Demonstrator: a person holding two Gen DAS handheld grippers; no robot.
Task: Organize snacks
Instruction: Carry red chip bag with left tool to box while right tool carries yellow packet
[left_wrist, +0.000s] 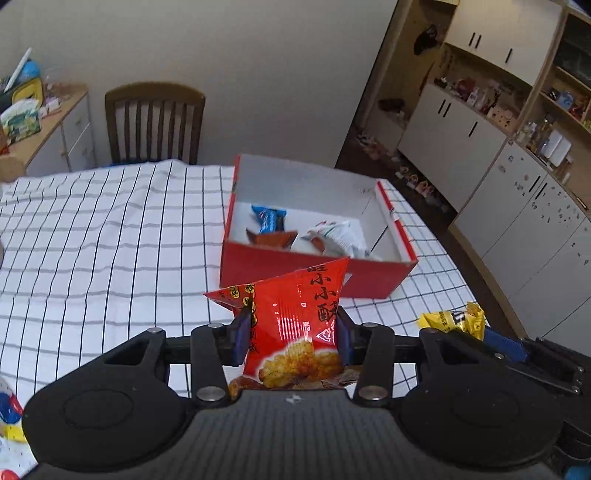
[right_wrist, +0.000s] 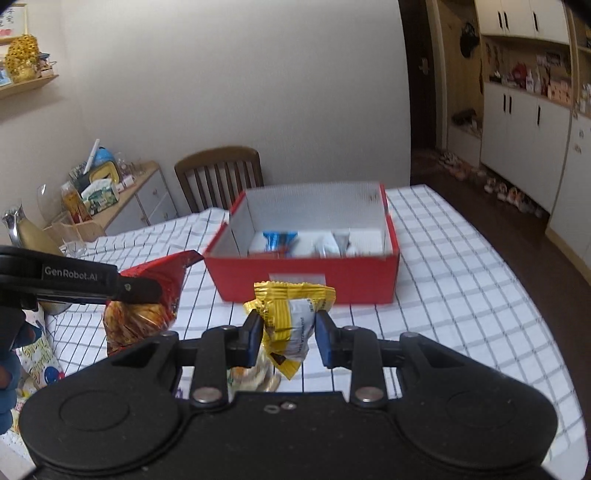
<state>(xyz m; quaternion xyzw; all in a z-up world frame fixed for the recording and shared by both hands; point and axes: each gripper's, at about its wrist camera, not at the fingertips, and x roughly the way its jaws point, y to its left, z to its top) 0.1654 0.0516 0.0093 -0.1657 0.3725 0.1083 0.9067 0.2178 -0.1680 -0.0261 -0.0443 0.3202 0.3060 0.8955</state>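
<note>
The left gripper clamps a red bag, the right gripper a yellow packet, near the box.

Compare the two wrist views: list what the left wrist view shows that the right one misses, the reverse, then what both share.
Left only: the red snack bag seen head-on between the left gripper pads, its printed face readable.

Right only: a wall shelf with a gold ornament, and a glass on the table's left edge.

Both: the red box with the blue packet inside, the checked tablecloth, the wooden chair, and the yellow packet in the right gripper.
</note>
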